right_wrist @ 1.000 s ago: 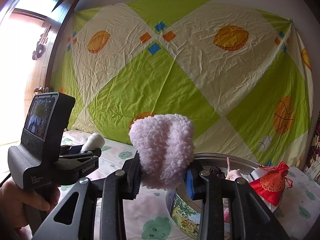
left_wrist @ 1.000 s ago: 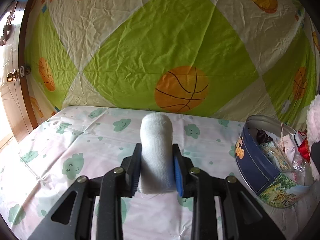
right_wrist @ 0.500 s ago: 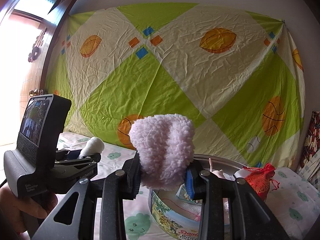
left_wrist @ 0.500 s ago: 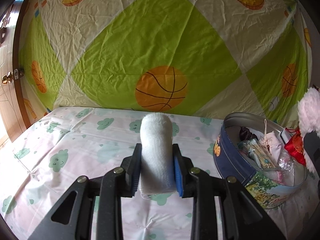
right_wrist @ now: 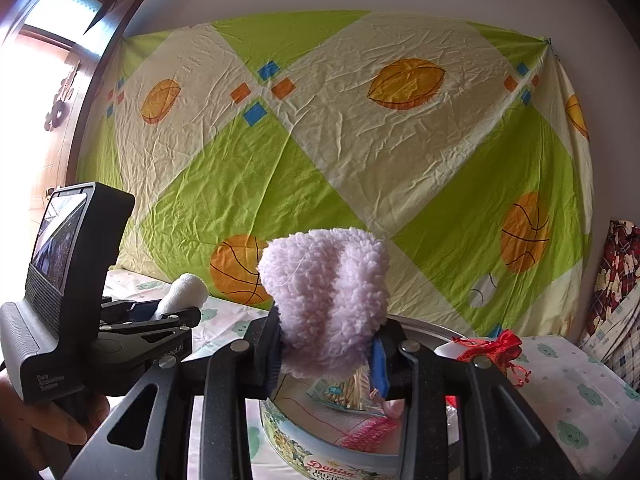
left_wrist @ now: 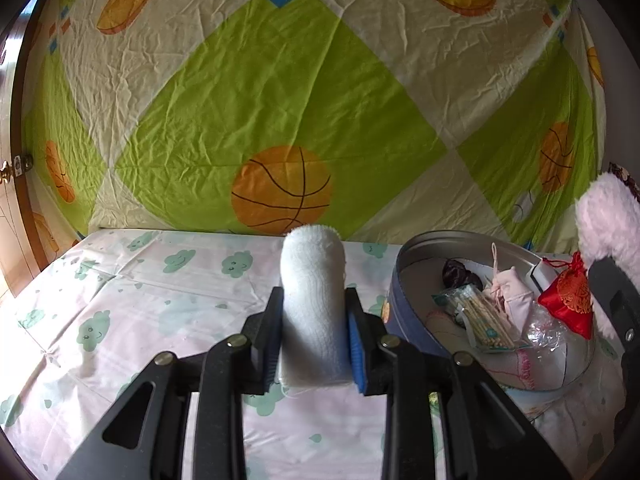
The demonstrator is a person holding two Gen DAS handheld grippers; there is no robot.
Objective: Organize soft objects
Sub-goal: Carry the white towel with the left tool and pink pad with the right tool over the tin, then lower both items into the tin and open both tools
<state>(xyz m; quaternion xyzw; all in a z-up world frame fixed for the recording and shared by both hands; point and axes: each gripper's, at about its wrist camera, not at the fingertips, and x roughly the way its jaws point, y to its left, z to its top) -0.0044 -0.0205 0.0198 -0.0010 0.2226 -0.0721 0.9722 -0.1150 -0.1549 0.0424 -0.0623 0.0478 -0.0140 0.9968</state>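
Observation:
My left gripper (left_wrist: 314, 330) is shut on a rolled white towel (left_wrist: 312, 300) and holds it above the table, left of the round tin (left_wrist: 404, 312). My right gripper (right_wrist: 326, 350) is shut on a fluffy pale pink cloth (right_wrist: 326, 300) and holds it over the tin (right_wrist: 320, 460). The pink cloth also shows at the right edge of the left wrist view (left_wrist: 608, 220). The left gripper with the white towel (right_wrist: 184, 290) shows at the left of the right wrist view.
The tin holds a red pouch (left_wrist: 568, 300), a pink pouch (left_wrist: 508, 292), a pack of sticks (left_wrist: 480, 320) and clear plastic. A cloud-print cloth (left_wrist: 140, 300) covers the table. A green and cream sheet (left_wrist: 280, 100) hangs behind. A door (left_wrist: 8, 200) is at left.
Both grippers have moved right and forward, closer to the tin. The right gripper now holds the pink cloth over the tin. Both grips are unchanged.

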